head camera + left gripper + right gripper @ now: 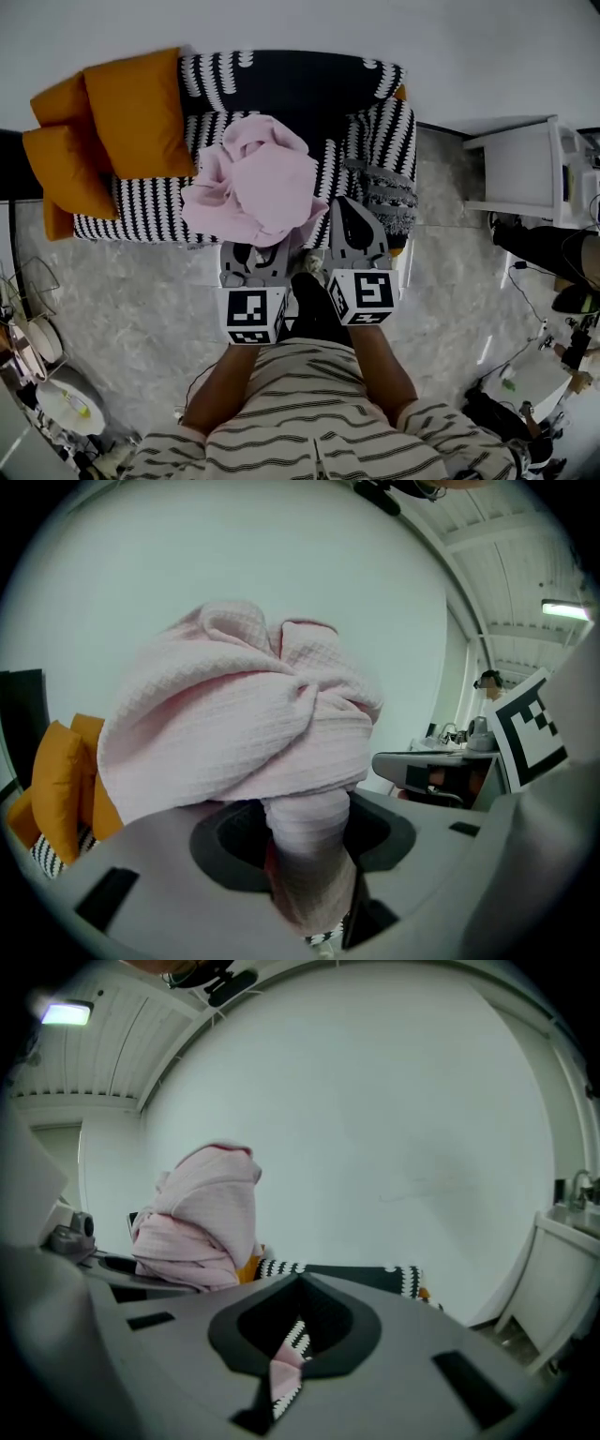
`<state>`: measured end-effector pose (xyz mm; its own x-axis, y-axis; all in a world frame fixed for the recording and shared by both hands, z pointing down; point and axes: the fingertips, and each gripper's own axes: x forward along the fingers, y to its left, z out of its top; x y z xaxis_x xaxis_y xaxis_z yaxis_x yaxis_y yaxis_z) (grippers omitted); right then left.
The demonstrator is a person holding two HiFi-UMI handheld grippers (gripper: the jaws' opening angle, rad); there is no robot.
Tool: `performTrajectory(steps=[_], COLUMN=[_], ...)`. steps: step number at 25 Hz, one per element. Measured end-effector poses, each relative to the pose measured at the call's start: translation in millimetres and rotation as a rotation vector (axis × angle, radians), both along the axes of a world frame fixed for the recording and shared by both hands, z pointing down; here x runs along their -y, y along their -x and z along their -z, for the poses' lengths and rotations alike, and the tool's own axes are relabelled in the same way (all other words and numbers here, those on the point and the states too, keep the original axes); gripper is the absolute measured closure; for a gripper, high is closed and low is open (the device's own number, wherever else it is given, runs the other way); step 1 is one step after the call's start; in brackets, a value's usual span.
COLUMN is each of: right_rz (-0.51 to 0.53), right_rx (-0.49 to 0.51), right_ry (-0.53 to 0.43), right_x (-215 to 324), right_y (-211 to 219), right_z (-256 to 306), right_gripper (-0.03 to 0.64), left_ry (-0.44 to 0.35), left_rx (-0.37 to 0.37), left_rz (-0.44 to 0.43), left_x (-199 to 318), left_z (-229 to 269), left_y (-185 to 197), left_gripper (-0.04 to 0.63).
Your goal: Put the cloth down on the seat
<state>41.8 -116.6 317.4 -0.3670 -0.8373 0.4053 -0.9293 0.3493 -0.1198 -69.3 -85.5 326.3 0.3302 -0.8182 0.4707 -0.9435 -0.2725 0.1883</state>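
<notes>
The main risk is dropping short. The cloth hangs bunched in the air over the front of the seat, with its lower folds close to the front edge. If you let go here, part of it may slide off onto the floor. The bundle is also knotted up, so it could land as a lump rather than lie flat. Another risk is uneven release. If one claw lets go first, the weight swings to the other and may drag the cloth sideways towards the orange cushions.

Your left claw is pinching the cloth. In the left gripper view a thick twisted roll of pink fabric fills the space between the jaws, and the rest balloons above them.

Your right claw is just beside it, with the jaws pressed almost together. A thin sliver of pink shows in the slit in the right gripper view. It looks like a pinch on a thin edge of the cloth, though that reading is not certain.

Both forearms reach straight out from your body, side by side and close together. The claws point at the seat and tilt somewhat upward. Going by the two gripper views, both sit above the cushion rather than on it.
</notes>
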Motion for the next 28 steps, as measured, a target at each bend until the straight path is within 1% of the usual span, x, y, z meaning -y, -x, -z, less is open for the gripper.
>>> performTrajectory(steps=[3, 8, 10, 16, 28], right_rz=[-0.012, -0.023, -0.027, -0.074, -0.076], right_rx=[-0.014, -0.008, -0.009, -0.018, -0.009], right_ry=[0.024, 0.047, 0.062, 0.119, 0.195], right_x=[3.7, 5.2, 5.6, 4.6, -17.0], right_y=[-3.6, 3.4, 1.1, -23.1, -31.7], right_z=[-18.2, -36.7, -48.9, -93.0, -154.6], right_gripper=[0.603, 0.603, 0.603, 0.603, 0.603], left_ry=[0.045, 0.067, 0.080, 0.130, 0.220], left_rx=[0.000, 0.008, 0.002, -0.001, 0.001], left_rz=[-0.002, -0.022, -0.024, -0.028, -0.029], left_x=[-0.9, 1.5, 4.4, 8.8, -11.0], left_z=[-21.2, -38.7, -49.0, -88.9, -157.2], left_y=[1.3, 6.0, 2.4, -9.3, -21.2], left_gripper=[0.397, 0.397, 0.397, 0.397, 0.397])
